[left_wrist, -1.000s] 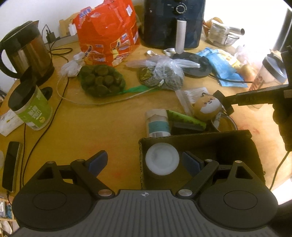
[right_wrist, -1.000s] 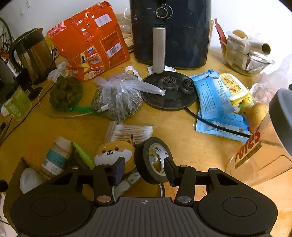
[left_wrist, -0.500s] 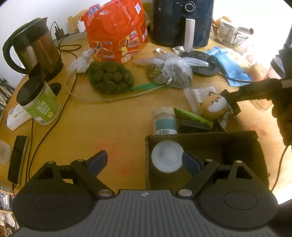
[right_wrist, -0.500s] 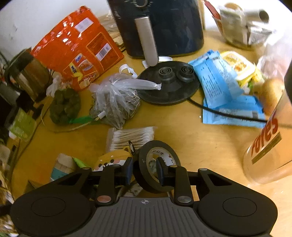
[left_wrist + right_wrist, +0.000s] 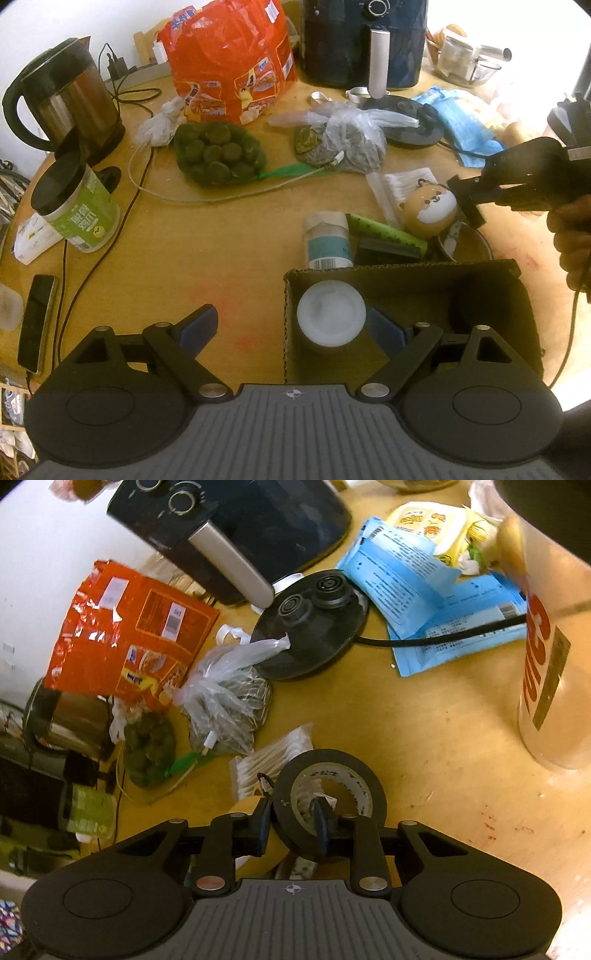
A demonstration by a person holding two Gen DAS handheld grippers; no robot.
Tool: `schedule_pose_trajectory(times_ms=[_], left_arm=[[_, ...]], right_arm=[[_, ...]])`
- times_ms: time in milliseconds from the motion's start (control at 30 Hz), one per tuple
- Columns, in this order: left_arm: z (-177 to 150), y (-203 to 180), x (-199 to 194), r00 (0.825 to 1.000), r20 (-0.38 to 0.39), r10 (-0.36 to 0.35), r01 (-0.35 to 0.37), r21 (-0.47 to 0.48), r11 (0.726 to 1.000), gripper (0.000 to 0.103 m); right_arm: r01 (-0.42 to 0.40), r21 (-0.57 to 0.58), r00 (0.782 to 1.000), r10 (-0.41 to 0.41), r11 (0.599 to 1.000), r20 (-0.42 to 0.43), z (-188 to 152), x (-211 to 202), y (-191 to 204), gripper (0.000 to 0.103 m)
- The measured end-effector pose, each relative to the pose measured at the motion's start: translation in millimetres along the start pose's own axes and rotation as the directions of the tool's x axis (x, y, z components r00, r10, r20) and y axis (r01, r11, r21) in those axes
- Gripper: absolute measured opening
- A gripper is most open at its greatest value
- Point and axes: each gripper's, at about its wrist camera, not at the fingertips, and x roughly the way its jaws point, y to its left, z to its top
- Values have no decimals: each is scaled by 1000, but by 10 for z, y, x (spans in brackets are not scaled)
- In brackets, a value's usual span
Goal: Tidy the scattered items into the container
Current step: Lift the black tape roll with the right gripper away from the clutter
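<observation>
Here, the wooden tabletop (image 5: 155,258) carries the cardboard container (image 5: 406,267), over which the left tongs (image 5: 291,325) hang spread wide and empty, while the right tongs (image 5: 291,821) are closing on the black tape roll's (image 5: 328,764) wall, one finger inside its core, presumably to lift it boxward.

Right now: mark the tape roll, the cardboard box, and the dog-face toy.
tape roll (image 5: 364,775): right wrist view, on its black outer band, upper right.
cardboard box (image 5: 402,266): left wrist view, on its far rim.
dog-face toy (image 5: 430,210): left wrist view, on its face.
</observation>
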Motion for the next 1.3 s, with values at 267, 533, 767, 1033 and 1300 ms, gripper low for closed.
schedule_pose_trajectory(times_ms=[267, 533, 767, 1033, 1300], left_arm=[[63, -40, 5, 1000, 6, 0, 0, 22, 1000, 90], [130, -100, 29, 1000, 14, -18, 17, 54, 998, 90], [175, -118, 31, 1000, 20, -14, 13, 54, 998, 90], [164, -113, 3, 1000, 17, 5, -5, 32, 999, 90], [146, -142, -49, 1000, 21, 21, -21, 20, 1000, 90]], right_arm=[[122, -214, 992, -112, 969, 60, -80, -127, 275, 16], [281, -354, 959, -277, 892, 63, -181, -165, 260, 16], [281, -261, 954, -298, 924, -29, -187, -38, -7, 16], [291, -270, 948, -314, 918, -46, -188, 45, 3, 17], [380, -298, 915, -402, 876, -17, -181, 72, 62, 16]])
